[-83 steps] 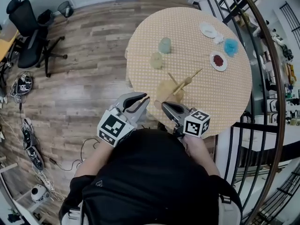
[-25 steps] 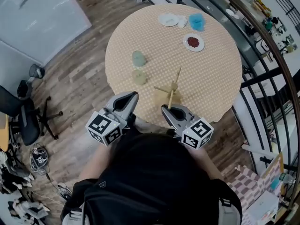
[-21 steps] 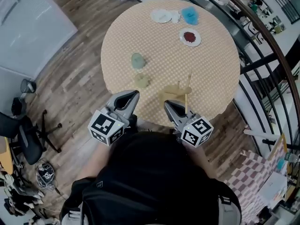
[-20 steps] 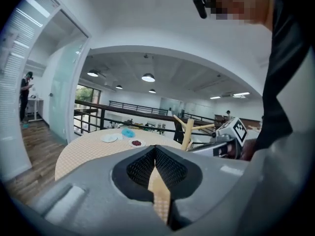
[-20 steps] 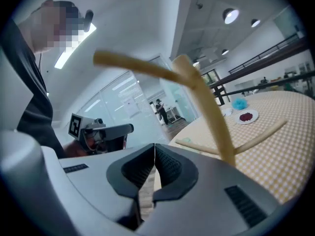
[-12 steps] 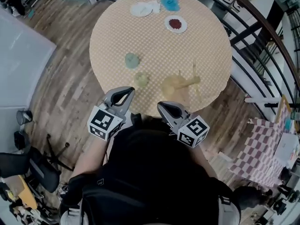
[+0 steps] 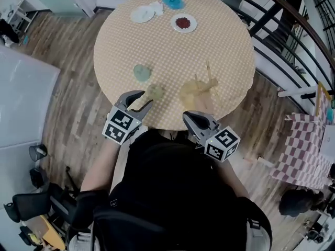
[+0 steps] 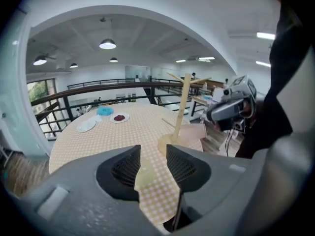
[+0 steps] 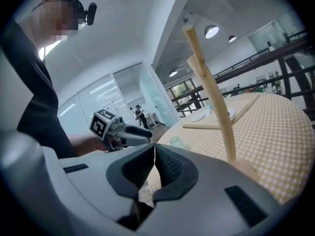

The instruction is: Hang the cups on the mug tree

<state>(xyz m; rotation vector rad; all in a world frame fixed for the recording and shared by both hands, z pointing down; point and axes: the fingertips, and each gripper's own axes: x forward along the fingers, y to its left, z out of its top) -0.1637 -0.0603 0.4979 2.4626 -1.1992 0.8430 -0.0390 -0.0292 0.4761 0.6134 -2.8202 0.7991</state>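
Round and checkered, the desk (image 7: 225,41) stands on plank floor (image 7: 68,103), with a railing (image 7: 293,14) from 12 to 3 o'clock. Near its 5 o'clock edge stands the mug tree (image 7: 201,88), upright with bare pegs in the right gripper view. At 7 o'clock the yellow cup (image 7: 155,91) and green cup (image 7: 141,72) sit near the rim. Jaws of the left gripper (image 7: 140,101), just opening, stand spread, with the yellow cup in the gap, unpressed. Those of the right gripper (image 7: 194,118) are pressed together, empty.

Beige gingham table (image 7: 172,61), pale green cup (image 7: 141,72)
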